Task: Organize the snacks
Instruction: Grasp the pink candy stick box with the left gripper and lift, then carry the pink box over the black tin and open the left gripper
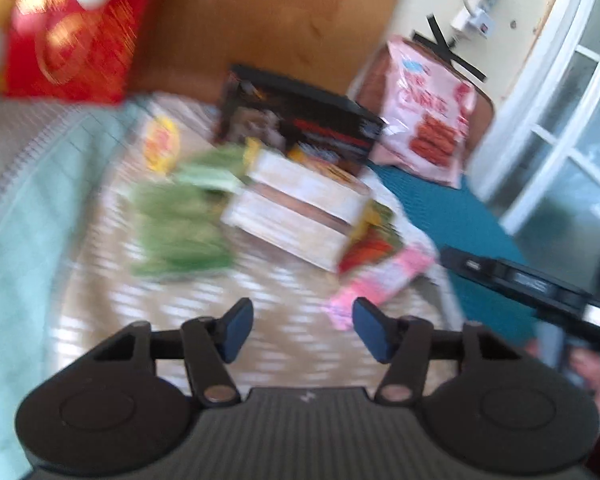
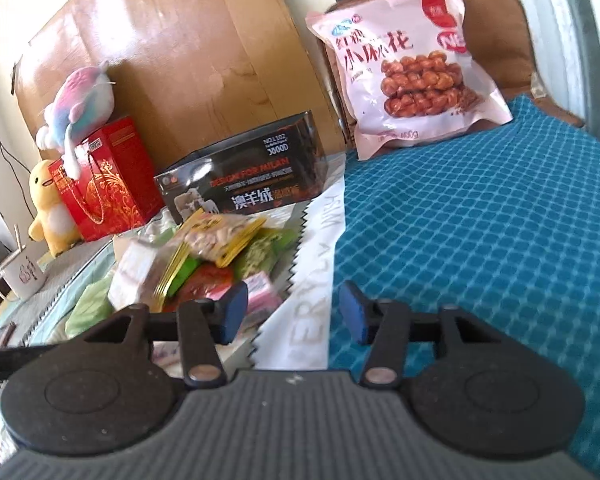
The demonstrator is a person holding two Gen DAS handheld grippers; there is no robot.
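Observation:
A heap of small snack packets (image 2: 204, 264) lies on a pale cloth: green, red, yellow and pink ones. In the blurred left wrist view the heap (image 1: 260, 208) lies ahead of my left gripper (image 1: 302, 330), which is open and empty above the cloth. A small pink packet (image 1: 376, 284) lies just beyond its right finger. My right gripper (image 2: 290, 312) is open and empty, over the white cloth edge beside the heap. A large pink snack bag (image 2: 408, 68) leans upright at the back on the blue cloth; it also shows in the left wrist view (image 1: 428, 116).
A black box (image 2: 244, 176) stands behind the heap. A red gift bag (image 2: 108, 184) with a plush toy (image 2: 80, 108) on top and a yellow plush (image 2: 48, 208) stand at the left. A white mug (image 2: 20, 276) sits far left. A blue checked cloth (image 2: 480, 240) covers the right.

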